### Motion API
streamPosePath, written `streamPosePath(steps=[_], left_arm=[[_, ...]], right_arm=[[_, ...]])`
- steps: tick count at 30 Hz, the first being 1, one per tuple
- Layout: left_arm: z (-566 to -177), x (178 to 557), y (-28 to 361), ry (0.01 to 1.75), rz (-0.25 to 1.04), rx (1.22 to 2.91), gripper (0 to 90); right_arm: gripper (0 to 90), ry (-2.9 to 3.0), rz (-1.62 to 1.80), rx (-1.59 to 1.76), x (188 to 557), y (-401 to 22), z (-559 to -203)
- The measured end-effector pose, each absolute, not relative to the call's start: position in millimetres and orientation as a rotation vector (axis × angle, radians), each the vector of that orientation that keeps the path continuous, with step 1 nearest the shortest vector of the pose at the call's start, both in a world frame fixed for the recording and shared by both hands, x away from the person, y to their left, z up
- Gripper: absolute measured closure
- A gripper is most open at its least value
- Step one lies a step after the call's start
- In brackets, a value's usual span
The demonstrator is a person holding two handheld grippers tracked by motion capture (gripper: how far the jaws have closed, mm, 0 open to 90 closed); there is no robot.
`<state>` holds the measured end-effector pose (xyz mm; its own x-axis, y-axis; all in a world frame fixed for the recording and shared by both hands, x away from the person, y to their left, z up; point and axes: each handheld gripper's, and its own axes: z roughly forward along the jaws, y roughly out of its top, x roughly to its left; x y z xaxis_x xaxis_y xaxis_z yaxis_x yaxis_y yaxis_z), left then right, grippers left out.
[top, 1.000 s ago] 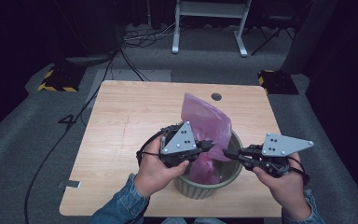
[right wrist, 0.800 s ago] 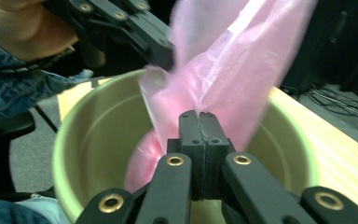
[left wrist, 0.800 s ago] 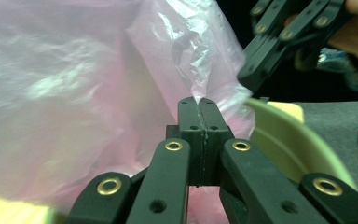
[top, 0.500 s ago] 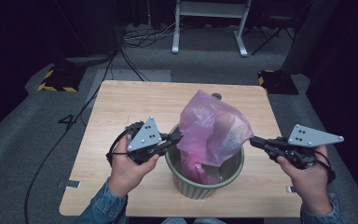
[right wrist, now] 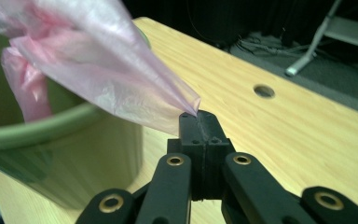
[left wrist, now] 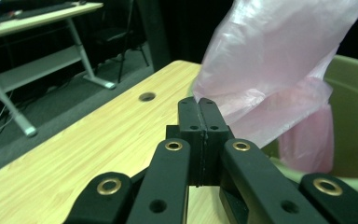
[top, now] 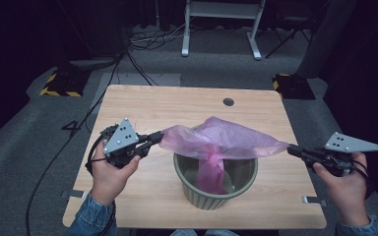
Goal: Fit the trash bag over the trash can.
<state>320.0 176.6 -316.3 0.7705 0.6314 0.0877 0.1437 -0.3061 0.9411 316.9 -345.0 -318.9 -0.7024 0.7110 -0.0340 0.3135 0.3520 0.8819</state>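
A green bin (top: 215, 189) stands on the table (top: 187, 105), toward its near edge and about midway across. A pink bag (top: 221, 140) is stretched flat over the bin's mouth, pulled wide to both sides, while a twisted tail of the same film hangs from its middle down inside the bin.

The left gripper (top: 156, 137) sits just left of the bin, above the tabletop, its jaws pressed together on the bag's left edge. In the left gripper view the two black jaws (left wrist: 199, 108) meet with no gap, and the bag (left wrist: 279, 56) rises from their tips and spreads up and to the right, in front of the bin's rim (left wrist: 354, 70). The left hand (top: 109, 172) wraps the gripper body from behind and below.

The right gripper (top: 295, 150) is to the right of the bin, past its rim and near the table's right edge, jaws likewise clamped on the bag's right corner, which tapers to a point there. In the right gripper view the closed jaws (right wrist: 199, 122) pinch that pointed corner, the bag (right wrist: 98, 56) fanning away up and left over the bin (right wrist: 51, 140). The right hand (top: 342, 179) holds the gripper out beyond the table edge.

Beyond the bin, a round hole (top: 228, 102) sits in the tabletop near the far edge. A cable (top: 59, 157) trails from the left gripper off the table to the floor on the left.
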Motion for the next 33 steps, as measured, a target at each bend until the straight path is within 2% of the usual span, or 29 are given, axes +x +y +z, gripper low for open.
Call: streamPosePath(steps=[12,17,20,23,25,27,29,33], left_arm=[[-324.7,326.7,193.6,0.666,0.589,1.836,90.0],[-324.5,328.4,192.7,0.666,0.597,1.828,86.3],[-325.1,330.6,190.3,0.666,0.596,1.827,85.7],[-324.9,332.6,187.2,0.661,0.602,1.823,83.5],[-324.8,334.5,185.1,0.671,0.638,1.809,76.2],[-324.9,337.0,183.1,0.693,0.679,1.791,61.8],[-325.0,339.1,180.3,0.71,0.702,1.779,52.0],[-324.1,337.3,175.3,0.711,0.732,1.772,41.9]], right_arm=[[90.0,2.241,1.231,0.977,312.5,-363.8,-340.6],[57.4,2.232,1.184,0.932,309.8,-360.1,-336.5],[45.2,2.175,1.207,0.894,305.1,-356.2,-328.6],[43.1,2.123,1.273,0.853,301.7,-350.4,-319.1],[44.7,2.115,1.313,0.809,301.2,-343.9,-313.6],[45.5,2.137,1.324,0.756,303.0,-333.3,-309.1],[45.7,2.169,1.315,0.709,307.9,-320.4,-307.0],[46.0,2.271,1.237,0.627,321.7,-294.5,-308.0]])
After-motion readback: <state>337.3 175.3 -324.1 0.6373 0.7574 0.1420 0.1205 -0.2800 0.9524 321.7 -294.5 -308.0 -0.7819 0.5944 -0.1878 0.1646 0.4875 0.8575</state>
